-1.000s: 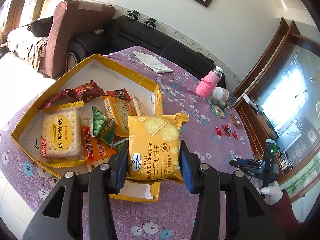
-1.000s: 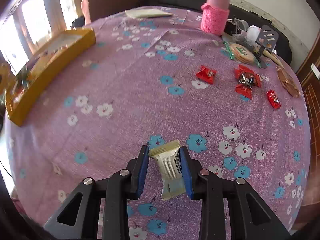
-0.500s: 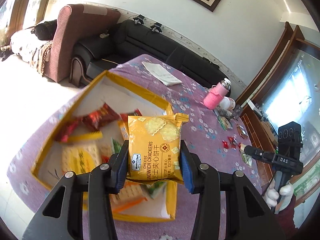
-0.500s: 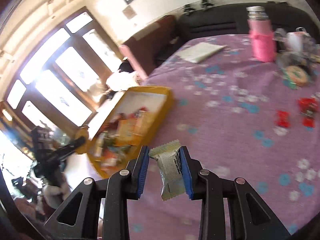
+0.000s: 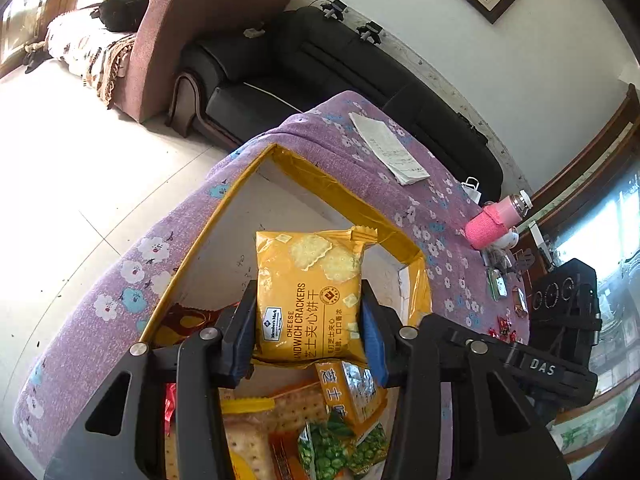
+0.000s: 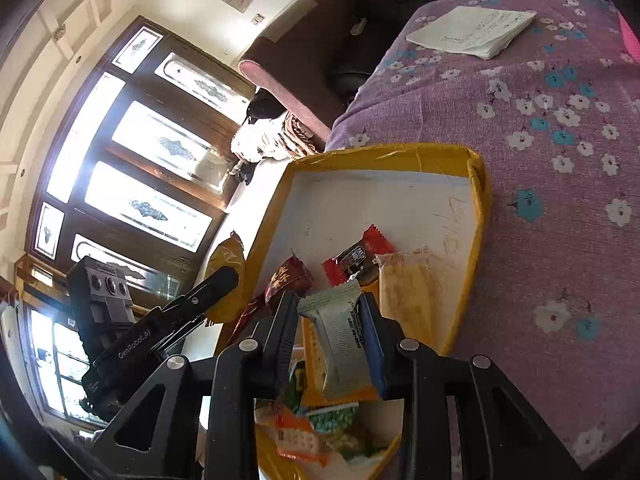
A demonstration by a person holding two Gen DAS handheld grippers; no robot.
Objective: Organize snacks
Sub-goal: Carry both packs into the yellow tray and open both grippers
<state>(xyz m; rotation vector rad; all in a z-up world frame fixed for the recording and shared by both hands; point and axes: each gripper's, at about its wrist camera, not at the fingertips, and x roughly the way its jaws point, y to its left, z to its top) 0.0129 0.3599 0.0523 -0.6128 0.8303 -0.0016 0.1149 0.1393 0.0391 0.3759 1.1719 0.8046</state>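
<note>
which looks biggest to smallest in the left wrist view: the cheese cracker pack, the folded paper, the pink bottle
1. cheese cracker pack, largest, though it sits right at the camera in the left hand-held gripper, so nearness inflates it.
2. folded paper.
3. pink bottle, close to the paper in apparent size and farther off, so that order is unsure.

Tray far half: the yellow tray [image 6: 478, 200] had bare white floor, open from above.
Tray near half: snack packets [image 6: 356, 258] crowded it.
Tray rim: low yellow walls bounded entry sideways.
Tablecloth [image 6: 560, 220] beside tray: bare.

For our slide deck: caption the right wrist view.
Right gripper holds a white snack packet above the yellow tray.
</note>
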